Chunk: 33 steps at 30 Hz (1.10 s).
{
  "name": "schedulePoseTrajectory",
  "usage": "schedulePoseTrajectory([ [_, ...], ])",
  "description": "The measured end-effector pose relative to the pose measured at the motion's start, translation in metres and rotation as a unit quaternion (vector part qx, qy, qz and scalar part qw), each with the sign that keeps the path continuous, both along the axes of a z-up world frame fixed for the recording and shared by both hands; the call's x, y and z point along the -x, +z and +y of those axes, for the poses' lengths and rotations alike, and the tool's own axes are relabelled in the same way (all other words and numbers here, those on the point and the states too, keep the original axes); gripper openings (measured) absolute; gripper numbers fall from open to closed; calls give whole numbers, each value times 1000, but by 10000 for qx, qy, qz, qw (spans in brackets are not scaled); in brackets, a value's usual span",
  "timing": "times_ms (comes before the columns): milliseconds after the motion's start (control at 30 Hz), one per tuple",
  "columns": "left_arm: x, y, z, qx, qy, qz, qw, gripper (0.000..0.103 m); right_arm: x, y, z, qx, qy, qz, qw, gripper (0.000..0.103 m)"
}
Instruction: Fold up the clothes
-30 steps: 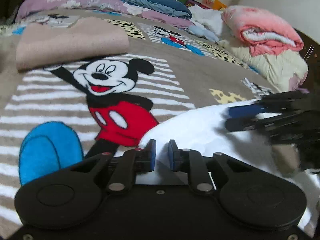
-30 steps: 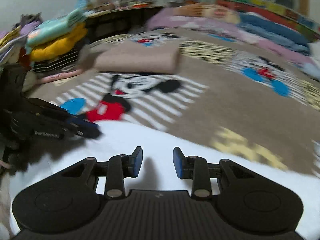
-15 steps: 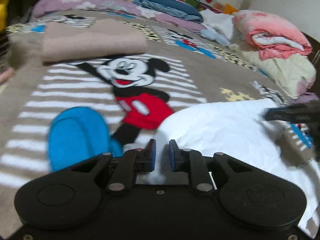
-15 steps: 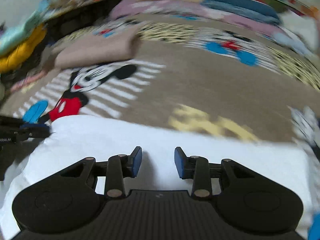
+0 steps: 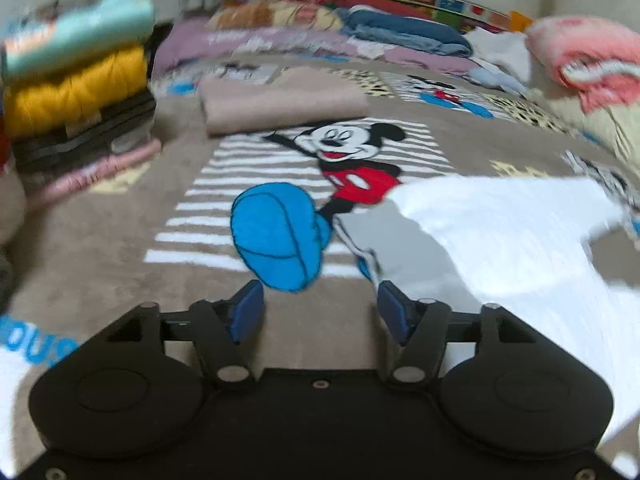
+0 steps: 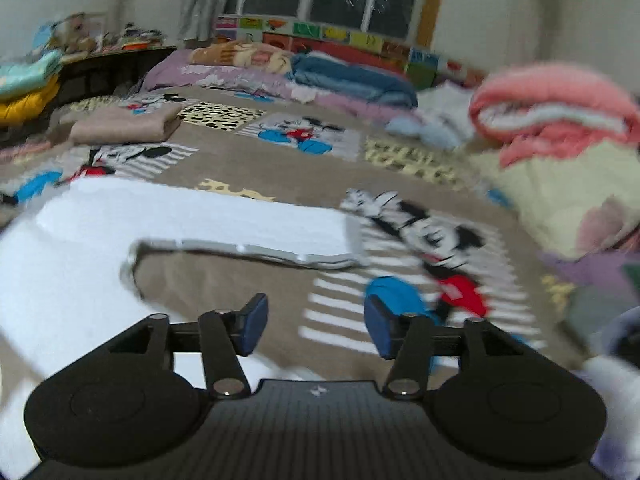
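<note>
A white garment [image 5: 516, 236] lies spread on the brown cartoon-print blanket [image 5: 120, 248], to the right in the left wrist view. My left gripper [image 5: 318, 312] hangs over bare blanket at its left edge, jaws opening, nothing between them. In the right wrist view the white garment [image 6: 168, 216] lies to the left with a sleeve running right. My right gripper [image 6: 316, 326] is over the blanket beside it, jaws opening and empty. A folded beige garment [image 5: 276, 100] rests farther back.
A stack of folded clothes [image 5: 76, 112] stands at the left. Pink and cream bedding [image 6: 560, 152] is heaped at the right. Purple and blue bedding [image 6: 320, 76] lines the far side under a window. Another cloth [image 6: 616, 384] shows at the right edge.
Both grippers have let go of the white garment and opened. The left one swung left off the cloth, the right one swung right off it, and each has left the other's view.
</note>
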<state>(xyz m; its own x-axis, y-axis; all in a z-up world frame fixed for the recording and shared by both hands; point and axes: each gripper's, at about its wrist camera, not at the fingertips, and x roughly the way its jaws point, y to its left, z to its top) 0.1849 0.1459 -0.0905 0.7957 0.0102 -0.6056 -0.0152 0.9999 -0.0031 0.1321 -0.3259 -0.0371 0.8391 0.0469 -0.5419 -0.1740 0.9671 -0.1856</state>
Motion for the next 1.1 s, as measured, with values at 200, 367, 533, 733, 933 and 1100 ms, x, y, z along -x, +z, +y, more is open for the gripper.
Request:
schedulePoseTrajectory([
  [200,51,9,-38,-634,-341,-550,9959,69,55,8,-8,1019,476,-230,9934,60],
  [367,86,3,-69,-1489,-882,-911,9807,71,82,-9,0,1886,926,-219,9774,60],
  [533,114,-19,-89,-2444,-1491,-1102,9518,71,100,-32,9,2504,1321,-160,9589,60],
  [733,129,-47,-106,-3427,-2265,-1084,9053,71,109,-62,30,3134,1934,168,9296,60],
  [933,125,-62,-117,-4123,-2600,-1130,8658,71,107,-91,57,3794,2342,521,8936,58],
  [1100,118,-72,-120,-4471,-2734,-1216,8430,71,100,-98,67,3938,2310,510,8882,55],
])
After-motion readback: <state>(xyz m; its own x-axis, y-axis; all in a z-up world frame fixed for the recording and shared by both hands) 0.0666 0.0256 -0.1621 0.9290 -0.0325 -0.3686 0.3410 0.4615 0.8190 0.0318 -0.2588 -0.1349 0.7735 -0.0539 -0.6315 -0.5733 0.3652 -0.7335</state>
